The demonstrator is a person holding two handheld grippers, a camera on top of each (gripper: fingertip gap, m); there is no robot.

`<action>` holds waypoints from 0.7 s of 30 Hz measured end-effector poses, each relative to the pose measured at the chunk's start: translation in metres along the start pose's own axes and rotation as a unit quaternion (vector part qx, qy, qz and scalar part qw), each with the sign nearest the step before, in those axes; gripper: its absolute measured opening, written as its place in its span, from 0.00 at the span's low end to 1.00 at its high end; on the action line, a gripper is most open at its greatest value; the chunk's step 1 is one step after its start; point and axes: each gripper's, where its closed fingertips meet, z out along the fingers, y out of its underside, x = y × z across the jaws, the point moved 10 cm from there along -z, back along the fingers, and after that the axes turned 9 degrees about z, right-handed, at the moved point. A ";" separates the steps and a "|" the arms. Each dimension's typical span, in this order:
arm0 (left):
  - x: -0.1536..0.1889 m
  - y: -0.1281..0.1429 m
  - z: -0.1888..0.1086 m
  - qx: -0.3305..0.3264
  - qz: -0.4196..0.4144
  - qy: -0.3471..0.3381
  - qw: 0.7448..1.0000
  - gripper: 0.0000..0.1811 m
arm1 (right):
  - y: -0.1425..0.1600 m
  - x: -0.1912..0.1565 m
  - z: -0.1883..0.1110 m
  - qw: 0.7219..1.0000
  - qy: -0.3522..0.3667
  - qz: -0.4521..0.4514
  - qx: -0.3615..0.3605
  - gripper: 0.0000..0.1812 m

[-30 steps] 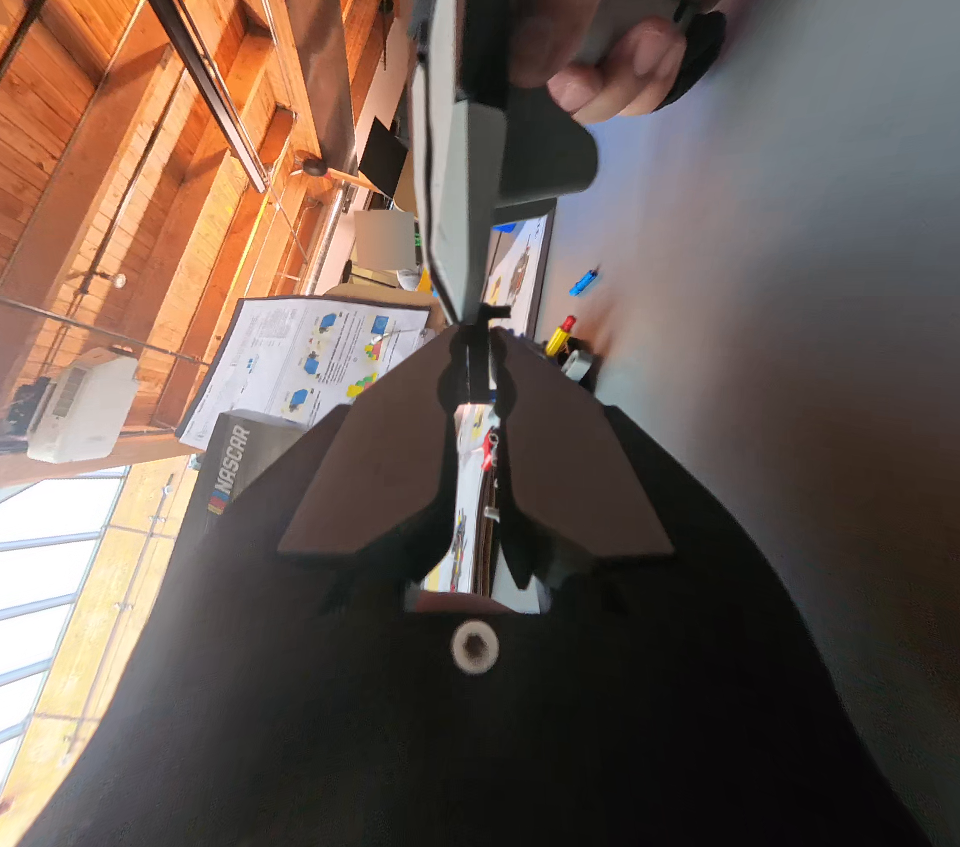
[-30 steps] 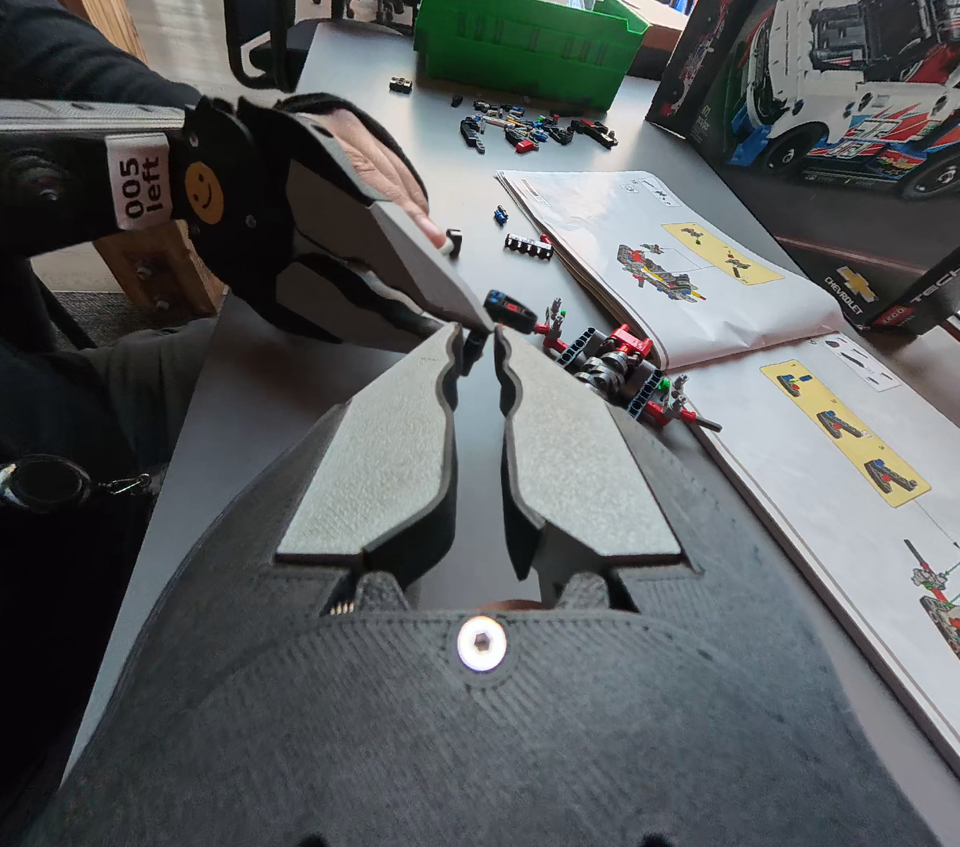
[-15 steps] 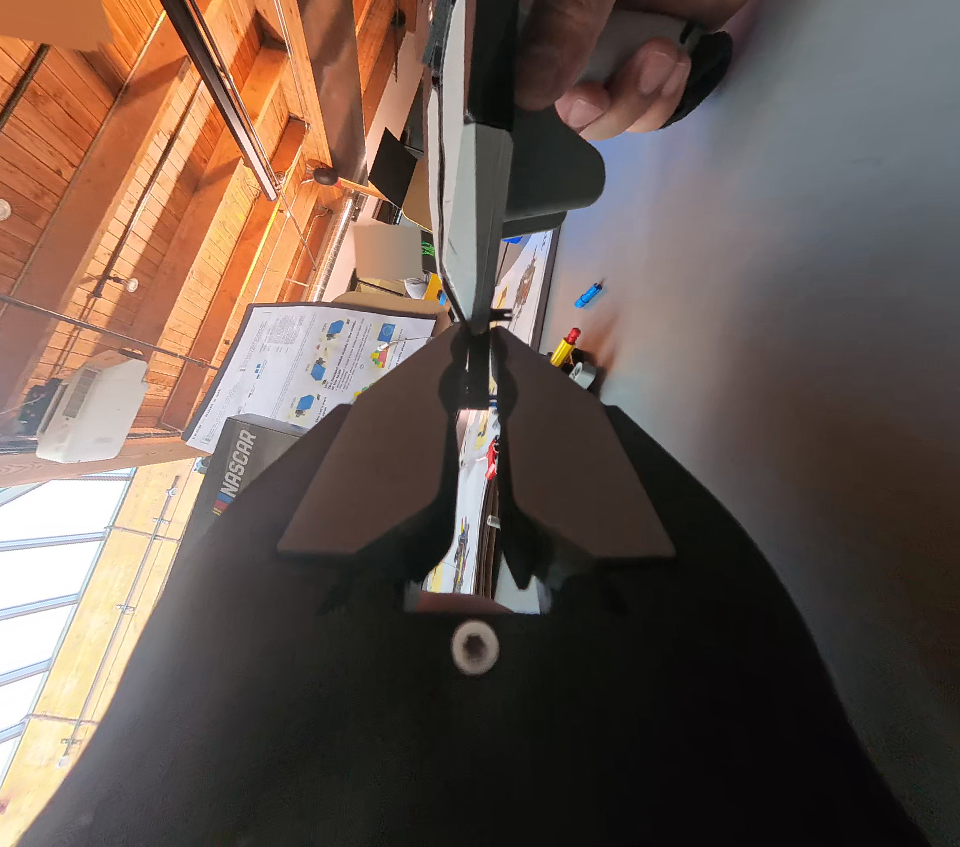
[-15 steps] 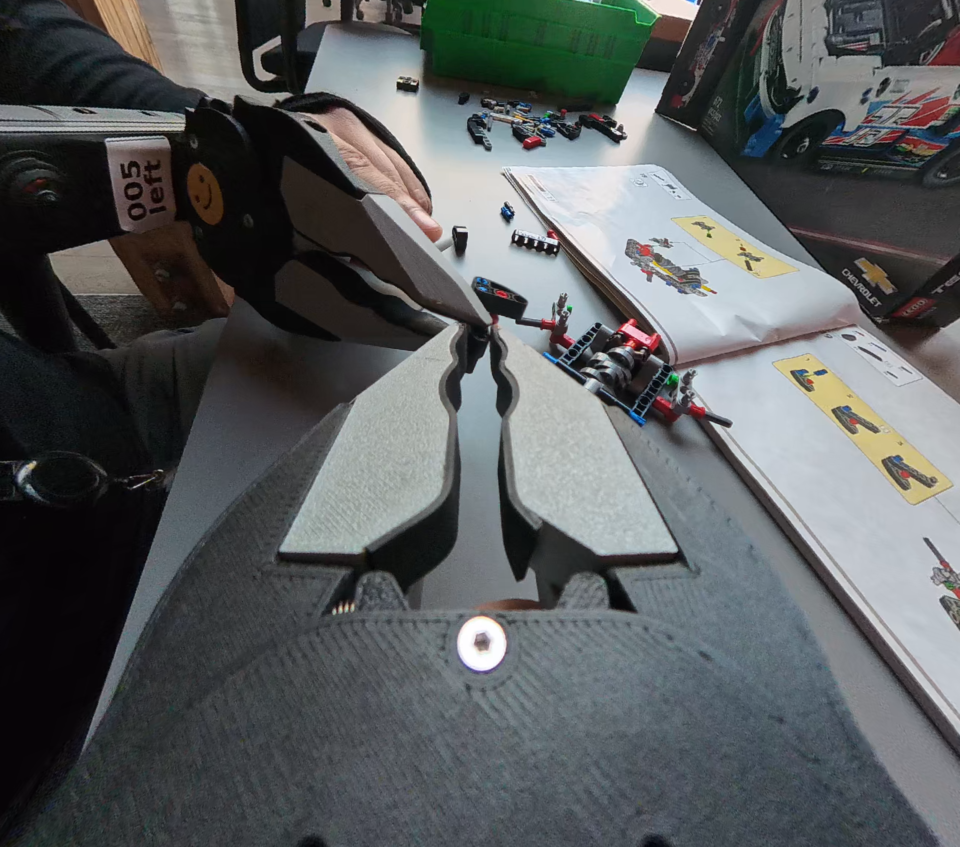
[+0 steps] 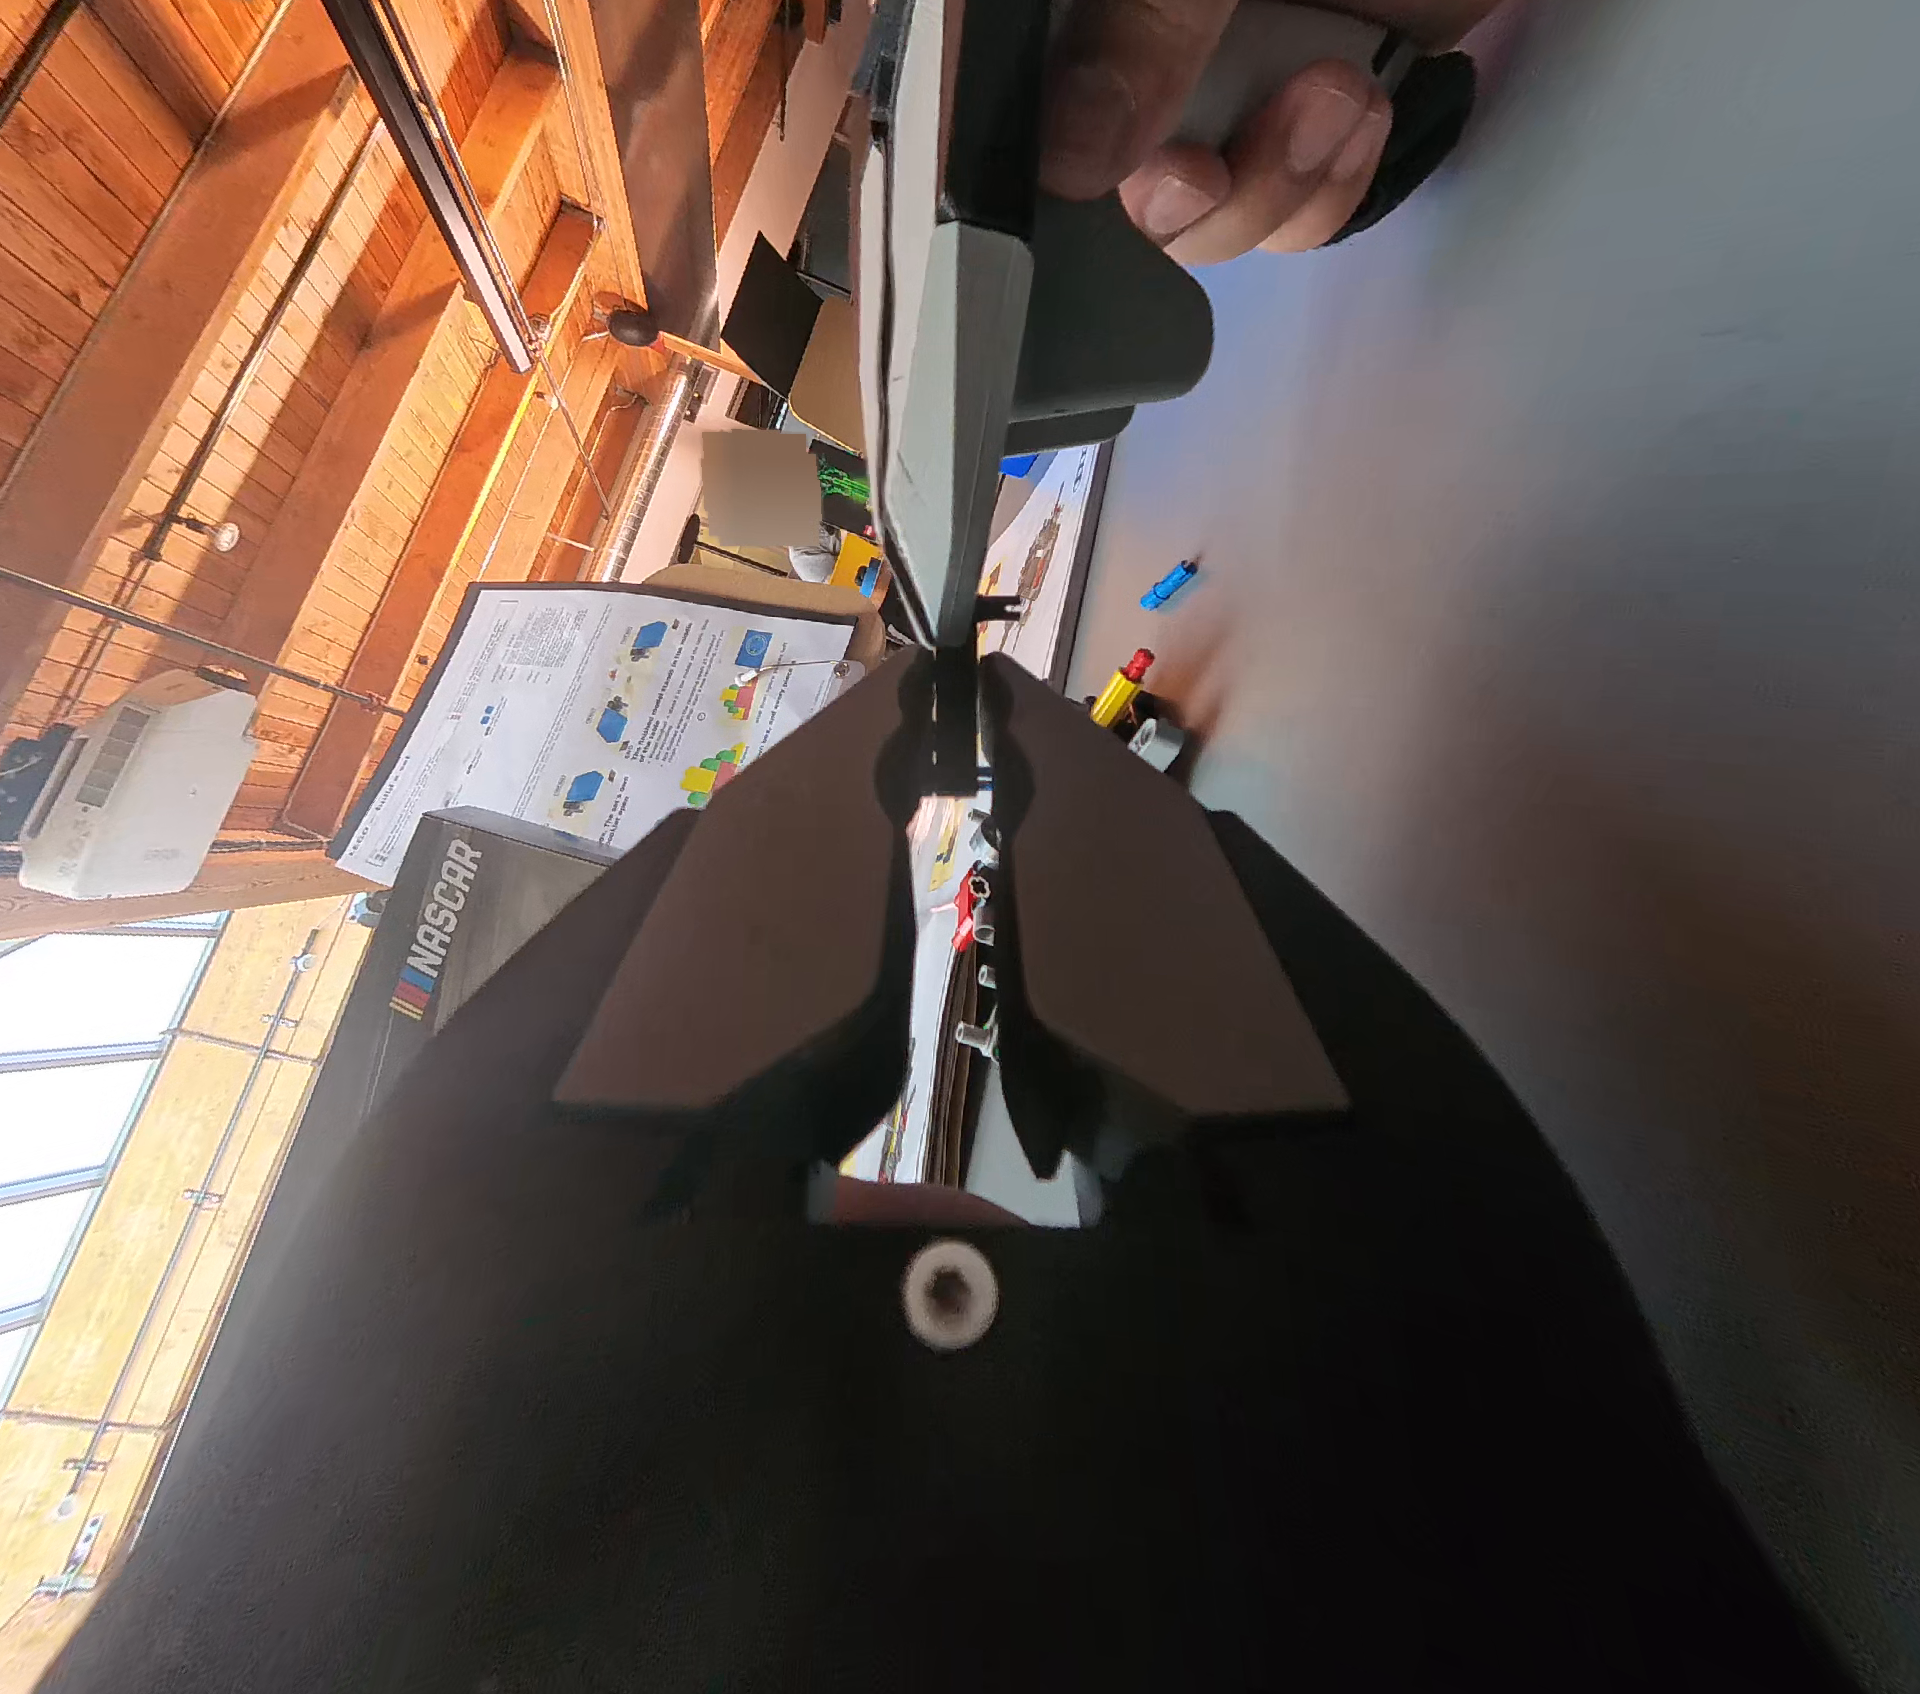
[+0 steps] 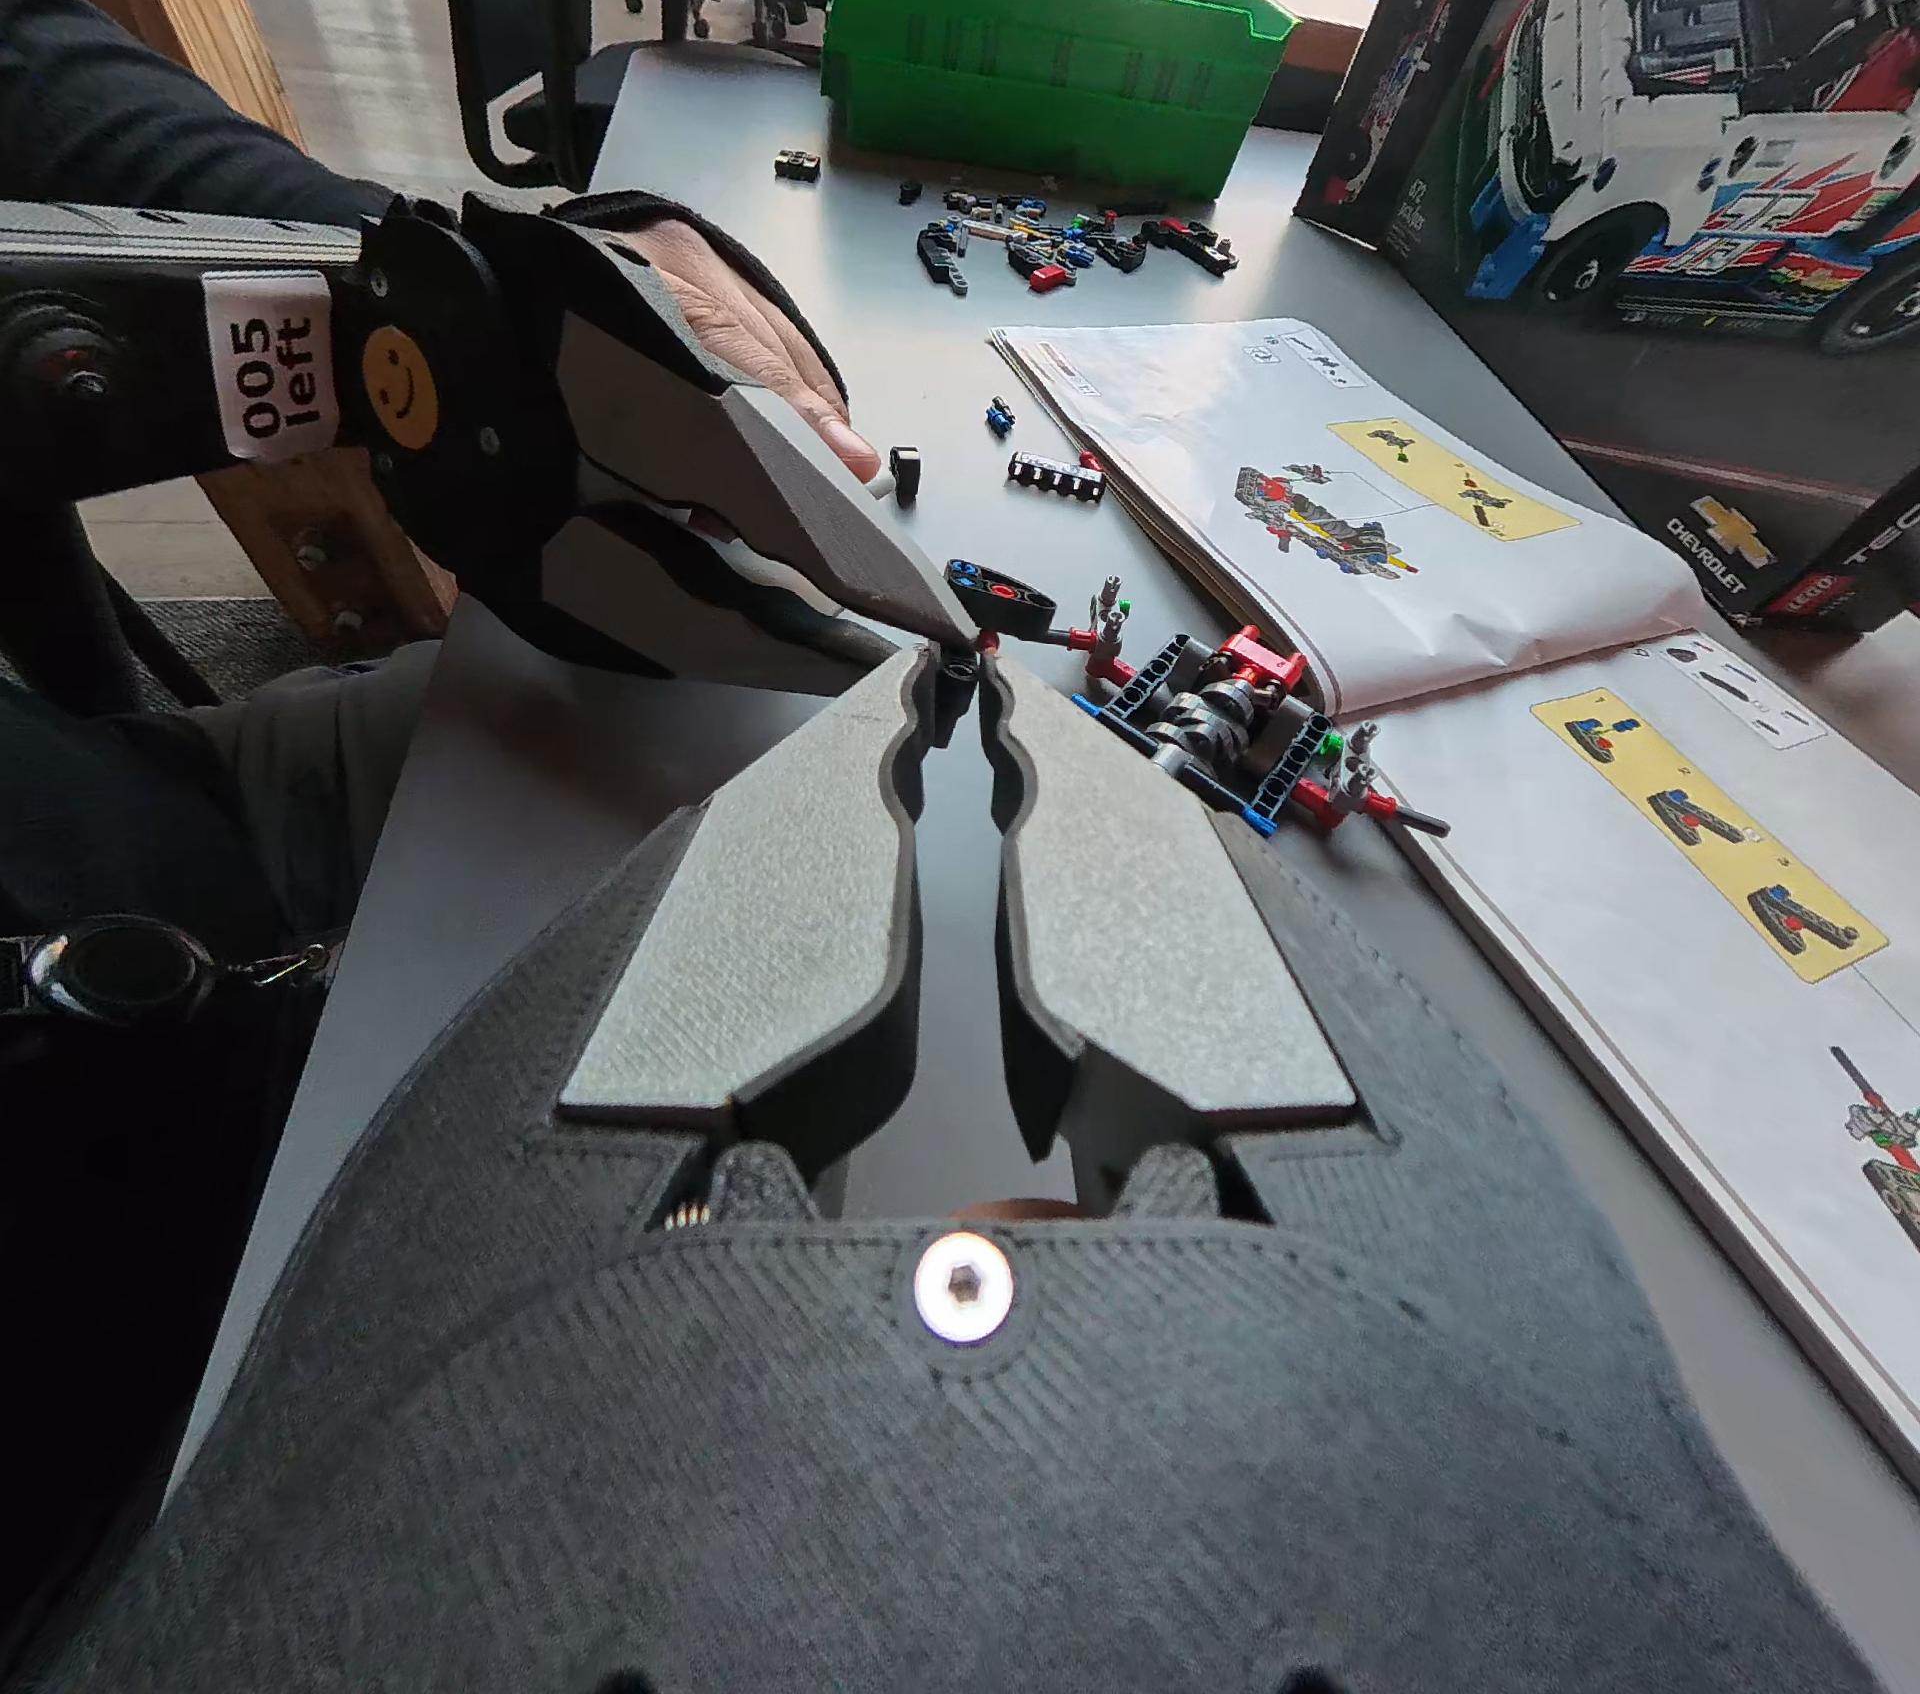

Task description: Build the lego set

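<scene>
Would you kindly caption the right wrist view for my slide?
Right gripper and left gripper meet tip-to-tip on a small black Lego piece above the grey table, beside the open instruction booklet.

A small black pin (image 6: 954, 680) is held off the grey surface (image 6: 727, 117); the half-built frame (image 6: 1221, 714) lies just right; loose pieces (image 6: 1049, 247) lie far.

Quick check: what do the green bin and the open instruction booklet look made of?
Green bin: looks like rigid moulded plastic, with ribbed walls and a slight sheen. Instruction booklet: paper, apparently matte to satin; its printed pages curve and crease at the fold.
</scene>
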 end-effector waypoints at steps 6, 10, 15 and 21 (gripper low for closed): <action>0.000 0.000 0.000 -0.001 -0.003 0.001 1.000 0.03 | 0.000 0.001 -0.001 1.000 0.002 0.002 0.001 0.02; 0.000 0.000 0.000 -0.002 -0.007 0.003 1.000 0.03 | 0.000 0.001 -0.002 1.000 0.006 0.002 0.004 0.02; -0.004 0.001 -0.002 0.002 -0.043 0.007 0.999 0.04 | 0.000 0.007 -0.009 1.000 0.015 0.019 0.013 0.02; -0.026 0.018 -0.007 -0.035 -0.105 0.026 0.994 0.06 | 0.008 0.027 -0.036 0.996 0.088 0.027 0.007 0.02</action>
